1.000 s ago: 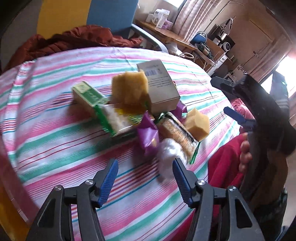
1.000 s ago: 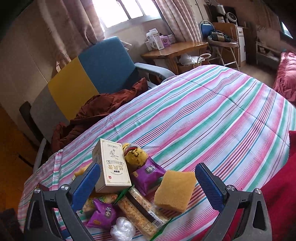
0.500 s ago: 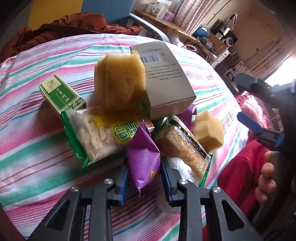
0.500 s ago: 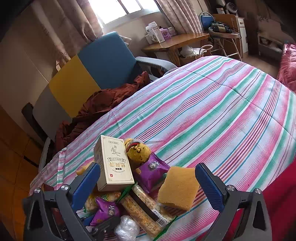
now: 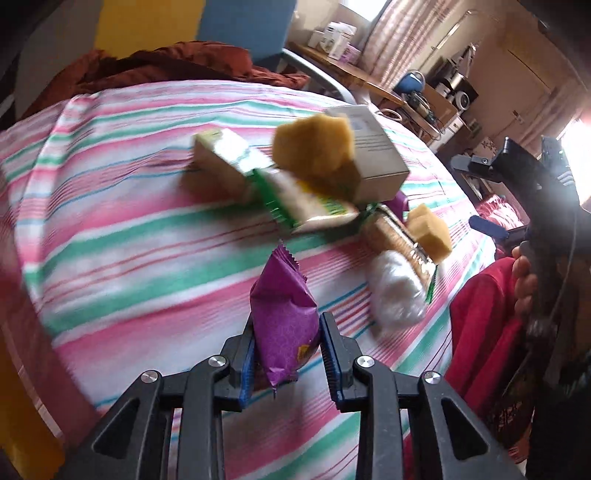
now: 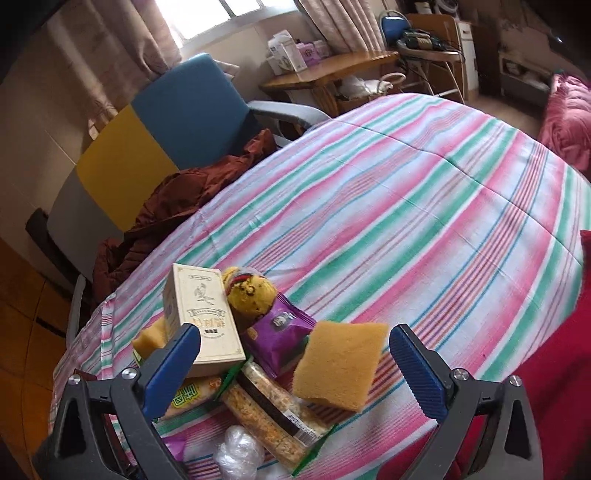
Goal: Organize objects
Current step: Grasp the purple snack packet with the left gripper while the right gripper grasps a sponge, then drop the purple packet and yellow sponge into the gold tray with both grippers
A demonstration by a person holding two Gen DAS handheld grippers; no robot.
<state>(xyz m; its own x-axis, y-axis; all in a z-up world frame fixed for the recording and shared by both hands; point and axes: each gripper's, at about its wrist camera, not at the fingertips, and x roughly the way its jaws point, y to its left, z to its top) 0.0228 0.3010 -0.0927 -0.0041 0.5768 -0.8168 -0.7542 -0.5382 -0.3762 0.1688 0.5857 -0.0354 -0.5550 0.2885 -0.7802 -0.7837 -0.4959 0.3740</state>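
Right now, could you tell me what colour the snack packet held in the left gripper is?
Purple snack packet, clearest in the left wrist view.

Lived-in home bedroom: striped bedspread (image 6: 406, 192) ahead, armchair (image 6: 177, 122) beyond left, curtained window (image 6: 221, 14), cluttered wooden desk (image 6: 332, 70) farther back.

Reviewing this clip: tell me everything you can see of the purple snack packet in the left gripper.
The purple snack packet is a small, puffed foil-like pouch with a faint pattern, a serrated top seam and a small orange-brown mark low on its front. It stands roughly upright, top tilted slightly left, clamped between the blue pads of the left gripper, whose jaws are shut on its lower half. It appears lifted clear of the striped cloth, apart from the pile.
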